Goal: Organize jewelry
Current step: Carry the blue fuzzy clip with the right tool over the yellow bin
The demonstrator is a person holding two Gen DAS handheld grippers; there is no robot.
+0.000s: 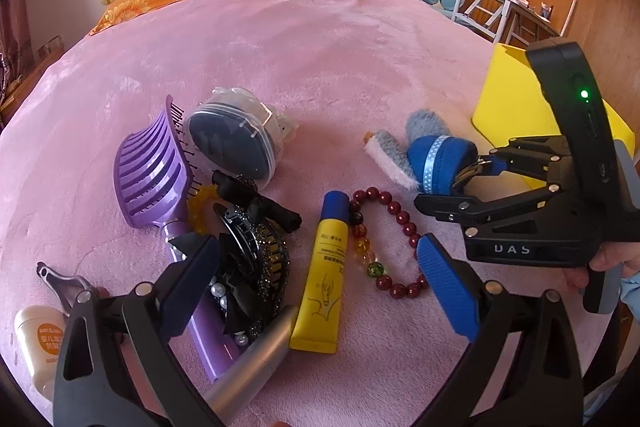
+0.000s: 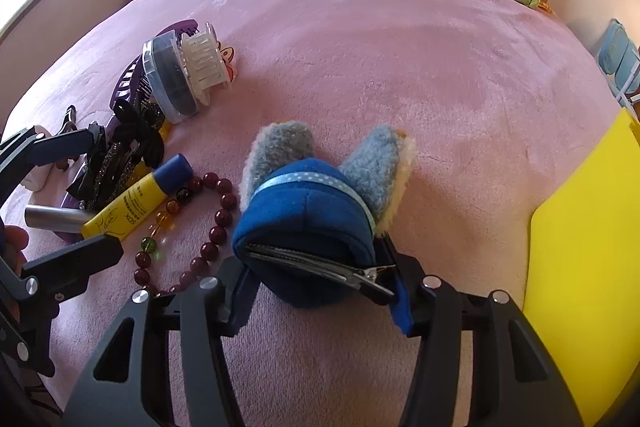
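Right gripper point(image 2: 320, 291): jaws pinch the blue plush hair clip with grey furry ears point(image 2: 308, 211) at its metal clasp end; clip rests on the pink fleece bedspread point(image 2: 380, 47), just beside the dark red bead bracelet point(image 2: 218, 223). Left gripper point(image 1: 320, 283): jaws spread, empty, above the yellow tube with blue cap point(image 1: 324, 275). Yellow plastic board point(image 2: 580, 267) lies right of the clip.

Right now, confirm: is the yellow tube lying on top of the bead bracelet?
No: the yellow tube lies on the blanket beside the bracelet, not on it.

Pink plush bed cover point(image 1: 320, 39) carries everything. On it: purple brush point(image 1: 148, 167), yellow tube point(image 1: 322, 275), bead bracelet point(image 1: 394, 223), yellow box point(image 2: 580, 247).
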